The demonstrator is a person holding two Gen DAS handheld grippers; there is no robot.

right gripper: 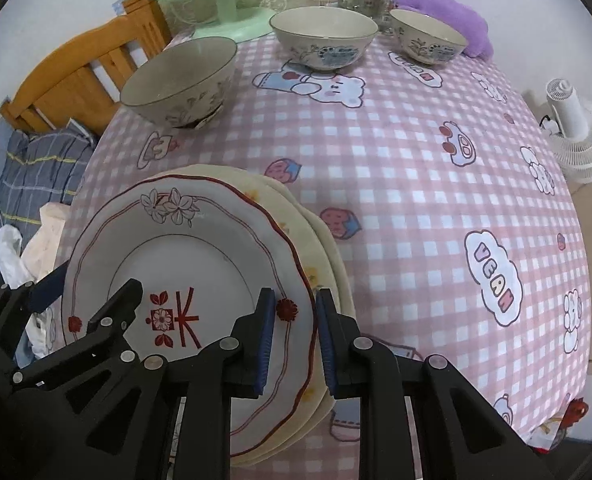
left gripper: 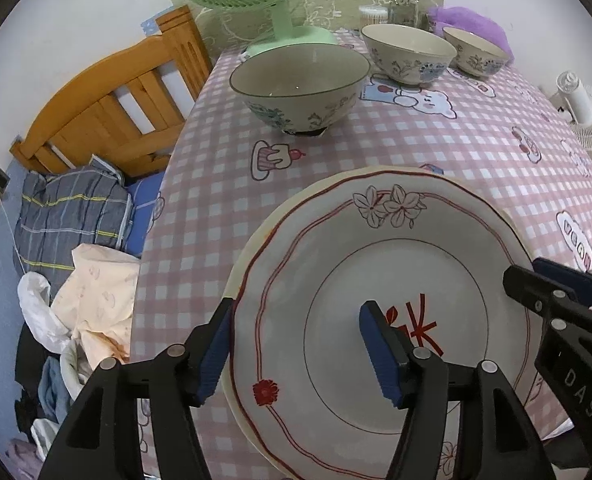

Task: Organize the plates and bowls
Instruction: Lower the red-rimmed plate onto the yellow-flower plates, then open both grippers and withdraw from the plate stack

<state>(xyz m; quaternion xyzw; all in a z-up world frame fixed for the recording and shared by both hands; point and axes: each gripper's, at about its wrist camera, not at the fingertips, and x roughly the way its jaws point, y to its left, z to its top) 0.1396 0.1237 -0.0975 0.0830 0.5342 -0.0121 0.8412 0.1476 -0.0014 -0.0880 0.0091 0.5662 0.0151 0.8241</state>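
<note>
Plates (right gripper: 200, 264) sit stacked at my counter's (right gripper: 416, 200) near edge; three bowls (right gripper: 178, 84) still stand apart behind. My right tool (right gripper: 294, 340) nearly pinches the stack's rim, my left tool (left gripper: 296, 344) gapes astride it.

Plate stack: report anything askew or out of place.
The red-patterned plate sits off-centre on the cream plates, whose rims fan out unevenly to its right. The three bowls stand apart, unstacked.
</note>
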